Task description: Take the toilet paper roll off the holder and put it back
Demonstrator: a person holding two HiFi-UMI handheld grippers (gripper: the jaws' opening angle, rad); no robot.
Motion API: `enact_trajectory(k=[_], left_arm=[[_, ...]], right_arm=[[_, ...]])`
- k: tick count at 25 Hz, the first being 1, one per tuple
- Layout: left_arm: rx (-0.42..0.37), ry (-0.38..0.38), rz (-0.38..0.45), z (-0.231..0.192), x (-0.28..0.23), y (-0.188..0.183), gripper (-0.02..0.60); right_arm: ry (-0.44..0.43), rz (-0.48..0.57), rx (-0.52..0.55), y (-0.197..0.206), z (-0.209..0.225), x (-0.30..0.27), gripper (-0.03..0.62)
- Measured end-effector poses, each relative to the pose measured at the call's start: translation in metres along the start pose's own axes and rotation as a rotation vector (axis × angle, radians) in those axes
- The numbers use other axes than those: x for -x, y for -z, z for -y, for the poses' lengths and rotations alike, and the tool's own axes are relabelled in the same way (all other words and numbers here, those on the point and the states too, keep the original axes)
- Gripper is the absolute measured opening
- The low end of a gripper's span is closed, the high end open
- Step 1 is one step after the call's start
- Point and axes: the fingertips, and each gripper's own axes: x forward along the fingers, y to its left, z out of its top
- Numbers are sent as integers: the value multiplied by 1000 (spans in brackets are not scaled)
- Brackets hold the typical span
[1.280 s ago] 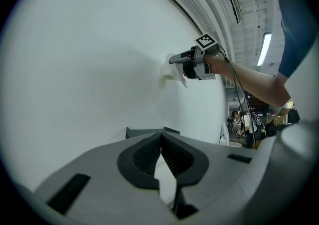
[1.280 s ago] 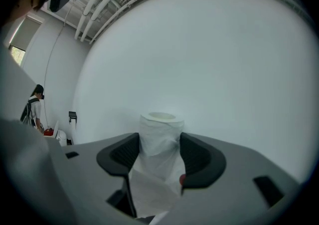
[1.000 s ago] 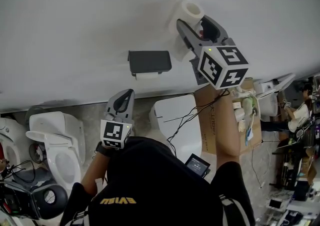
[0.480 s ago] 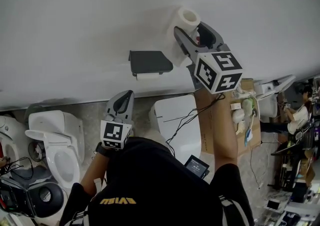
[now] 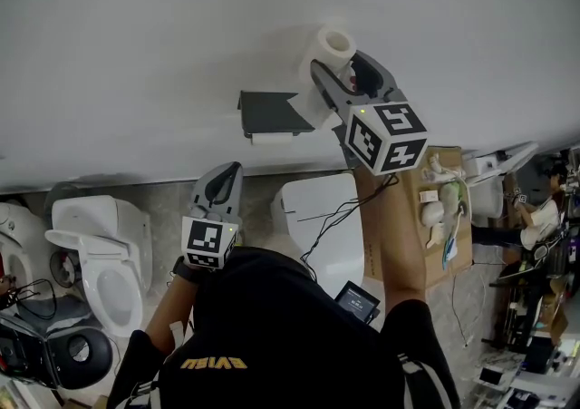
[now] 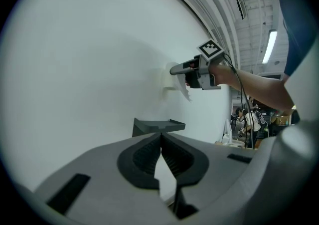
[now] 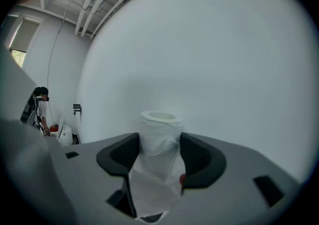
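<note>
A white toilet paper roll (image 5: 330,43) is pinched upright between the jaws of my right gripper (image 5: 338,65), just right of and above the dark grey wall holder (image 5: 275,111). A loose sheet hangs from the roll, over the holder's right end. The right gripper view shows the roll (image 7: 159,131) clamped between both pads, its tail trailing down. My left gripper (image 5: 228,173) hangs below the holder, jaws shut and empty. From the left gripper view, the holder (image 6: 158,126) sits just past the closed tips (image 6: 161,136), with the roll (image 6: 173,77) higher up.
The white wall (image 5: 136,35) fills the upper picture. White toilets (image 5: 100,248) stand at the lower left and another (image 5: 322,212) below the holder. A cardboard box (image 5: 426,226) with small items sits at the right. A person (image 5: 544,208) is at the far right.
My right gripper has carried the roll down and left in the picture, closer to the holder. The left gripper has stayed put.
</note>
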Motion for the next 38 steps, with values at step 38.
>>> enact_trajectory(k=[38], left_arm=[[20,2,-11,-2,-1,6,11]], right_arm=[[-17,-54,-65,111,-32,-31,259]])
